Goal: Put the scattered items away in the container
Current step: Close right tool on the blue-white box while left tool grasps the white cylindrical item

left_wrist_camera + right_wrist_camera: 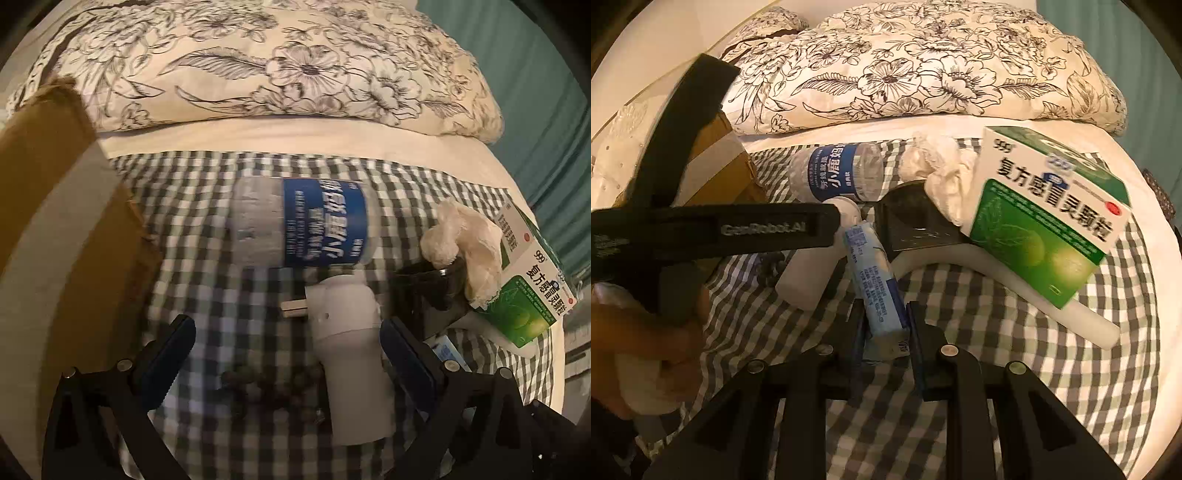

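My left gripper (288, 343) is open, its jaws on either side of a white plastic bottle (351, 358) lying on the checked cloth; the right jaw is close to the bottle. Dark beads (269, 387) lie under it. My right gripper (884, 332) is shut on a light blue tube (875, 284), holding its near end. A water bottle (299, 221) with a blue label lies further off; it also shows in the right wrist view (838, 173). A cardboard box (62, 206) stands at the left.
A green and white medicine box (1049, 210) leans on a white roll (1082, 314). A crumpled tissue (945, 170) sits on a black object (916, 218). A floral pillow (258, 62) lies behind. The left gripper's body (713, 229) crosses the right wrist view.
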The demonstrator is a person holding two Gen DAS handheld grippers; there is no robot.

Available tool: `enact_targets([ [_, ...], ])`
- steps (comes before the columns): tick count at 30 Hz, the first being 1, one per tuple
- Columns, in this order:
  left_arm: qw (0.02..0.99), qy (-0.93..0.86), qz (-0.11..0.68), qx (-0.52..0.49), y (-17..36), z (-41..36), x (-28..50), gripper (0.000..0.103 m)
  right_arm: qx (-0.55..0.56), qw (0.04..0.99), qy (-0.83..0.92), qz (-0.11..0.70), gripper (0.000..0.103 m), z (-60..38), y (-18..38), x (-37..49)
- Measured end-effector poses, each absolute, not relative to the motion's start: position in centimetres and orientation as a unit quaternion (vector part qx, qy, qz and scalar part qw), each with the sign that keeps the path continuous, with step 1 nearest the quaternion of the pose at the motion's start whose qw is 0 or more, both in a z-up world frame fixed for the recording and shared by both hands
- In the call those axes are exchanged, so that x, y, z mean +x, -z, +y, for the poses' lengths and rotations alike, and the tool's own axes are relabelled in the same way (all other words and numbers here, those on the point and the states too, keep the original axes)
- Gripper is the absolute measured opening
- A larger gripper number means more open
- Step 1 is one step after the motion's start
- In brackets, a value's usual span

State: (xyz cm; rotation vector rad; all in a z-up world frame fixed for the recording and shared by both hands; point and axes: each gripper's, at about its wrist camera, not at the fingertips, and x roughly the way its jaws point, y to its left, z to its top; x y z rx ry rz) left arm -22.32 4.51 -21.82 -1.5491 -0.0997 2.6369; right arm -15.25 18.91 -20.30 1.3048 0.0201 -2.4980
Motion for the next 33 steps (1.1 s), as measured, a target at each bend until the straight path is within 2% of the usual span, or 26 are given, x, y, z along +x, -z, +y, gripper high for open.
enact_targets([
  [5,0.067,-0.855,-0.014,-0.515,22.7,6.4,-22.6,0.092,0.459,0.149,0.876,0.006,0.021,20.1,20.1,-15.1],
  [7,0.068,-0.850,-0.001,-0.522,23.4,7.0,-22.5,0.092,0.461,0.144,0.876,0.004,0.021,20.7,20.0,-14.9],
  [9,0.070,-0.847,0.007,-0.527,24.2,7.3,-22.4,0.085,0.462,0.142,0.876,0.003,0.021,21.1,20.0,-14.8],
  [10,0.072,-0.847,0.007,-0.527,24.4,7.3,-22.4,0.073,0.461,0.141,0.876,0.003,0.021,21.3,19.9,-14.6],
  [11,0.070,-0.849,0.008,-0.524,24.4,7.4,-22.3,0.068,0.461,0.140,0.876,0.002,0.021,21.5,19.8,-14.5],
  [12,0.068,-0.851,0.011,-0.520,24.2,7.5,-22.2,0.051,0.461,0.140,0.876,0.002,0.021,21.6,19.8,-14.5],
  [13,0.067,-0.853,0.014,-0.518,23.9,7.5,-22.2,0.044,0.460,0.138,0.877,0.001,0.021,21.8,19.7,-14.4],
  [22,0.055,-0.855,0.006,-0.515,22.6,6.0,-21.7,0.044,0.454,0.125,0.882,-0.003,0.020,22.6,18.9,-13.6],
  [33,0.066,-0.879,0.005,-0.473,17.7,5.7,-19.5,0.044,0.425,0.120,0.897,-0.004,0.020,22.3,15.9,-12.3],
])
